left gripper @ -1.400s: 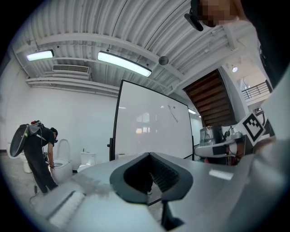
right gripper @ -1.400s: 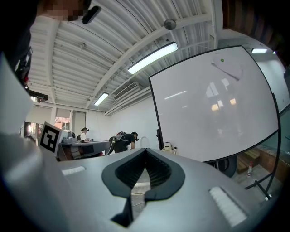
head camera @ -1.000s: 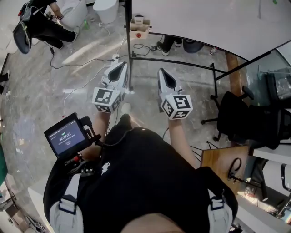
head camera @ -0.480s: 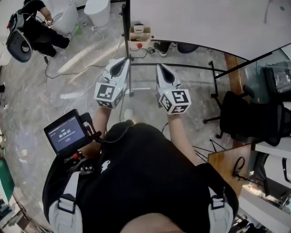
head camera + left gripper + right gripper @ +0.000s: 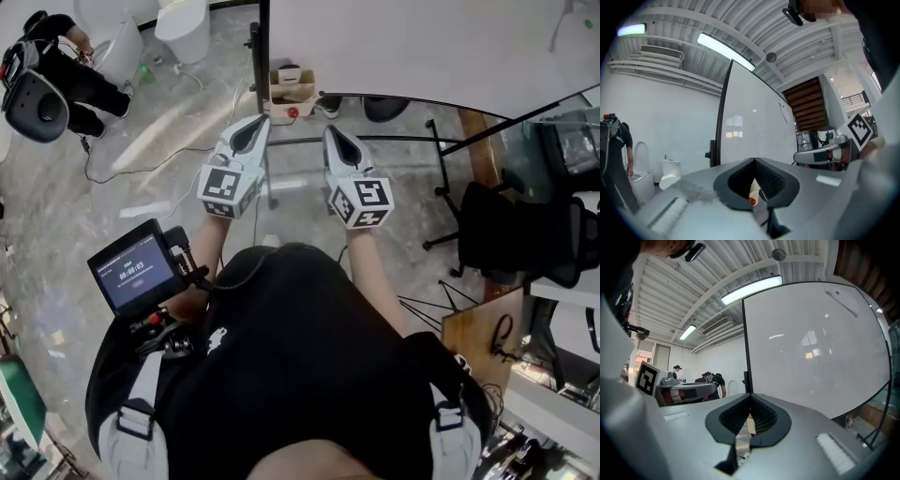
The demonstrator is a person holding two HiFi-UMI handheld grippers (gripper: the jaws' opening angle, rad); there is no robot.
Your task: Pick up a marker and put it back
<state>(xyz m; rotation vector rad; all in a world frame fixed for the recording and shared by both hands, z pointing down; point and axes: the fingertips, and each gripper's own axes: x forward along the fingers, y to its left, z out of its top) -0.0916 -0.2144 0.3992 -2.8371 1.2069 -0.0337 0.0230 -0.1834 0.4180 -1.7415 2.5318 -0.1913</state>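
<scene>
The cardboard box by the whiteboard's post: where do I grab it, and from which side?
Probably the near wall's top rim of the cardboard box, from above on your side. Its top is open, so one jaw can go inside, one outside; the whiteboard stands behind it and the post at its left. The right gripper is shut: open it first.

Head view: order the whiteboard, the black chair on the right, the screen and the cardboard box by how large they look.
1. whiteboard, by far the largest.
2. chair.
3. screen; it is nearest the camera, which flatters it.
4. box, smallest, and far off on the floor.
</scene>
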